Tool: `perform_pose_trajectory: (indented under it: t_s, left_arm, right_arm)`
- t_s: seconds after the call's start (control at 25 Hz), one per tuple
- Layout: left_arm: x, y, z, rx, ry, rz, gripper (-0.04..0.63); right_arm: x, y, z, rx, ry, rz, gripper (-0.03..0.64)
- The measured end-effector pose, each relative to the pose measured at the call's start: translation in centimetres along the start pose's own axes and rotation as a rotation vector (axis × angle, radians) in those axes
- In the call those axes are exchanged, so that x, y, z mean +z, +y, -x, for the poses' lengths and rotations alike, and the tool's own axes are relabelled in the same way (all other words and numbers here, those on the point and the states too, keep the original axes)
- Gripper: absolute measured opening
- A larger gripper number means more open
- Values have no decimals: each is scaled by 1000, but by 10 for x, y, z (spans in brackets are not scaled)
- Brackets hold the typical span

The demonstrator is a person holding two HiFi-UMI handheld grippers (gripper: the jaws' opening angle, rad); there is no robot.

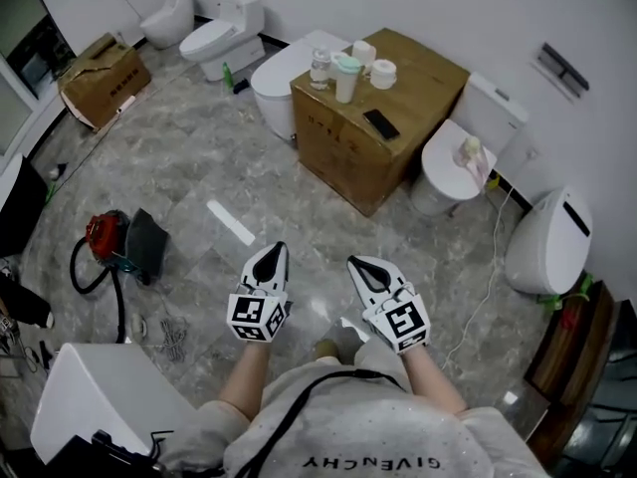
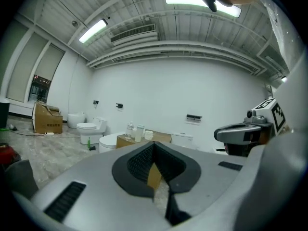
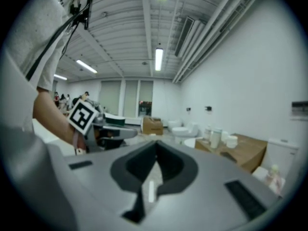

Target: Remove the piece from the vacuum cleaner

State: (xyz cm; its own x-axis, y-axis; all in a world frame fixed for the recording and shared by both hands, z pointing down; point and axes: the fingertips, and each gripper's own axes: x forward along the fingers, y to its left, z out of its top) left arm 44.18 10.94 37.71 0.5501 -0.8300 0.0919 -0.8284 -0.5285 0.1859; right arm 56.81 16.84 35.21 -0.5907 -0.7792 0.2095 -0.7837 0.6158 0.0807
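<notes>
**Head view.** The left gripper (image 1: 272, 255) and the right gripper (image 1: 360, 265) are held side by side above the marble floor (image 1: 199, 157), both pointing away from the person. The red vacuum cleaner (image 1: 106, 237) lies on the floor well to the left of the left gripper, with its black hose (image 1: 85, 277) looped beside it. Neither gripper touches it. Ahead stands a cardboard box (image 1: 368, 137) bearing bottles (image 1: 343, 76), among white toilets (image 1: 214, 36).

**Left gripper view.** The fingers (image 2: 139, 162) are pressed together with nothing between them. The box and toilets lie ahead, the right gripper is at the right edge, and a red sliver of the vacuum cleaner shows low at the far left.

**Right gripper view.** The fingers (image 3: 135, 165) are likewise pressed together and empty. The left gripper appears at the left and the box at the right.
</notes>
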Motion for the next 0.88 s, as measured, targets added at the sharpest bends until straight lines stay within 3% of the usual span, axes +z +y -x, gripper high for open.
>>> perform_pose_trajectory:
  t_s: [0.2,0.36,0.6,0.76,0.88]
  left_arm:
    - [-4,48,14,170,1,23,15]
    - [0,94,39,362,-40,91,15]
    - [12,144,80,640,-91,126,15]
    - [12,151,88,824,-113,144,15]
    - [8,144,76,918,-119,145,15]
  right_arm:
    - [4,6,-54,165,-7,29,14]
    - [10,17,-105,332,-15,64,14]
    - [30,52,-174,617,-10,131,14]
    - [32,52,-204,791,-6,153,14]
    - [25,32,-213,870,-5,150,14]
